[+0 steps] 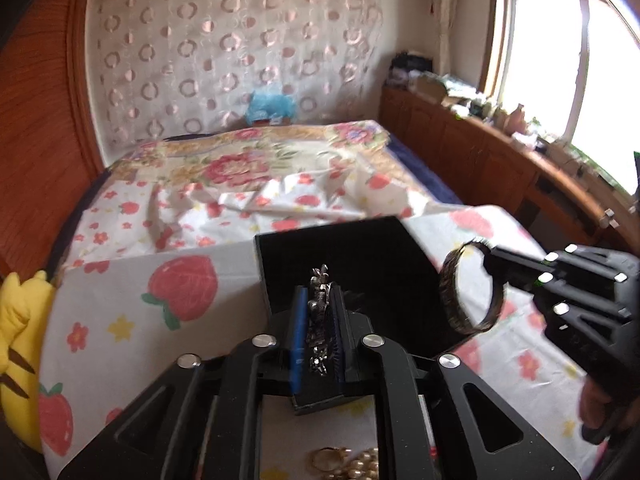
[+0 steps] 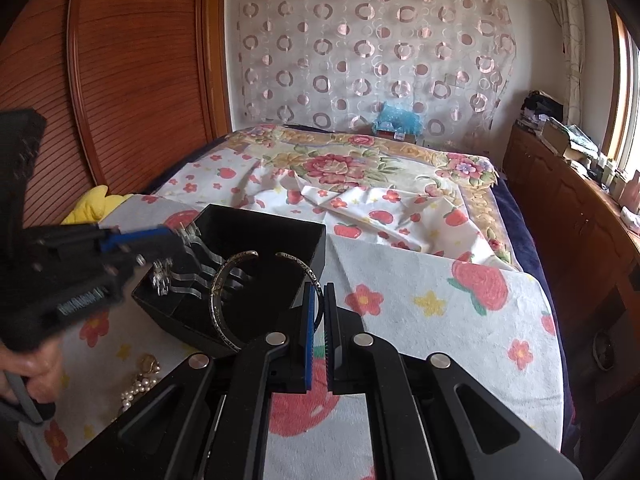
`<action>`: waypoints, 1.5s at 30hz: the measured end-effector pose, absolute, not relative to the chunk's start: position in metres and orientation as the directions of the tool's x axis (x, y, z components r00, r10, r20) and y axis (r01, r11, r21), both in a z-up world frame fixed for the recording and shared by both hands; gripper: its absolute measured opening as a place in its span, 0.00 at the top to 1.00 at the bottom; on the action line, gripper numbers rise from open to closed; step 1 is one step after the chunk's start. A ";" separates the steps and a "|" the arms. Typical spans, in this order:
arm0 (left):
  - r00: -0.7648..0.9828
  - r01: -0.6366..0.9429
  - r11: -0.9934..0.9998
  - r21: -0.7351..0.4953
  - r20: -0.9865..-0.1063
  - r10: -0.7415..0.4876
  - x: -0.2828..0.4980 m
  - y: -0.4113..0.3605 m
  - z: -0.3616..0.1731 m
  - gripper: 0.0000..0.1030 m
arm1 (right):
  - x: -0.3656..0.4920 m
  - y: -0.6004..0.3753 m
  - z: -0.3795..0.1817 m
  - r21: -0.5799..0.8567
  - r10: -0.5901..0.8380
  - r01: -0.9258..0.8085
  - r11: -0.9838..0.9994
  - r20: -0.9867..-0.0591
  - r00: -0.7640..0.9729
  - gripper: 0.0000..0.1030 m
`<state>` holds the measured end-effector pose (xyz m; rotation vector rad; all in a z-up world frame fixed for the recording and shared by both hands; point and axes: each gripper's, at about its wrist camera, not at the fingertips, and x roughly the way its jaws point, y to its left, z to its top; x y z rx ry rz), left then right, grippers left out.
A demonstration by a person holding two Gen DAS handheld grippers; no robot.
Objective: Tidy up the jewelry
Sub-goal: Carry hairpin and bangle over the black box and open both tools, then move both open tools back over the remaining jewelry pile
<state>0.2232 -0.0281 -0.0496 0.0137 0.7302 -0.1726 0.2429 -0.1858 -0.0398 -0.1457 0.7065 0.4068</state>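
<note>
My left gripper (image 1: 319,292) is shut on a silver chain bracelet (image 1: 320,312), held over the near edge of an open black jewelry box (image 1: 360,240). In the right wrist view the left gripper (image 2: 176,240) reaches in from the left over the box (image 2: 308,240). The chain (image 2: 160,276) dangles by clear acrylic holders (image 2: 208,276) inside the box. My right gripper (image 2: 319,288) is shut on a silver cuff bangle (image 2: 218,300), held upright in front of the box. In the left wrist view the right gripper (image 1: 490,256) and the bangle (image 1: 450,292) are to the right of the box.
A strawberry-print cloth (image 2: 420,300) covers the work surface. A gold ring (image 1: 328,458) and pearls (image 2: 140,388) lie on it near me. A yellow plush (image 1: 16,340) sits at the left edge. A bed (image 2: 340,168) lies beyond, and a wooden cabinet (image 2: 568,216) runs along the right.
</note>
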 end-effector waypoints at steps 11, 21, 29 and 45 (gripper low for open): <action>0.774 0.152 0.988 -0.012 -0.621 -0.127 0.195 -0.010 -0.036 0.74 | 0.257 -0.155 -0.053 -0.007 0.319 -0.438 0.899 -0.676 0.664 0.95; 0.764 0.170 0.985 -0.031 -0.627 -0.151 0.155 0.006 -0.041 0.73 | 0.264 -0.138 -0.067 0.008 0.346 -0.477 0.879 -0.698 0.627 0.87; 0.742 0.182 0.981 -0.062 -0.647 -0.179 0.130 0.006 -0.058 0.73 | 0.230 -0.161 -0.059 0.017 0.386 -0.502 0.865 -0.662 0.642 0.86; 0.708 0.210 0.975 -0.072 -0.677 -0.203 0.086 -0.004 -0.080 0.67 | 0.151 -0.202 -0.084 0.091 0.415 -0.488 0.868 -0.672 0.613 0.70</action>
